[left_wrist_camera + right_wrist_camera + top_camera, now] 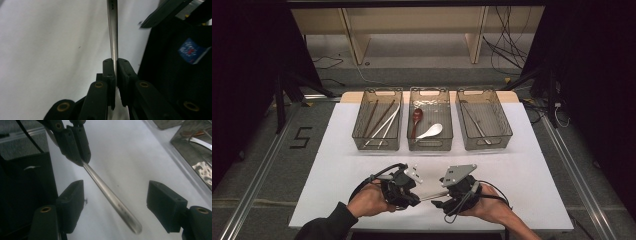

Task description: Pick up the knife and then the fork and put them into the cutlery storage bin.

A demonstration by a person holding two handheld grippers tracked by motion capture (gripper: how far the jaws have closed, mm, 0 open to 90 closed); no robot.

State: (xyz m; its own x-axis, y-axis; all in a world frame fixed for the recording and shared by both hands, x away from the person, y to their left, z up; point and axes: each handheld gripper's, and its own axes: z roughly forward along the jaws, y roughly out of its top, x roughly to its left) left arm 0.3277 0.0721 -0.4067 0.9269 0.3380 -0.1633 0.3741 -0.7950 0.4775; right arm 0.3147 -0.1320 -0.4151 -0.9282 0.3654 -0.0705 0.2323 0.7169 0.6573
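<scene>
Left gripper view: the left gripper [115, 65] is clenched on a metal utensil handle [113, 32]. Its free end lies between the right gripper's [115, 203] spread jaws, untouched. Both hang over the table [337, 165], short of three bins [430, 148] already holding chopsticks and spoons. The handover seems unfinished; binning remains.

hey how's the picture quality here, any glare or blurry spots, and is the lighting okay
High view: white table brightly lit, surroundings dark. Left gripper view: metal rod carries a glare streak, clamped in the left gripper. Right gripper view: right gripper jaws are soft, bin blurred with bright reflections.
</scene>
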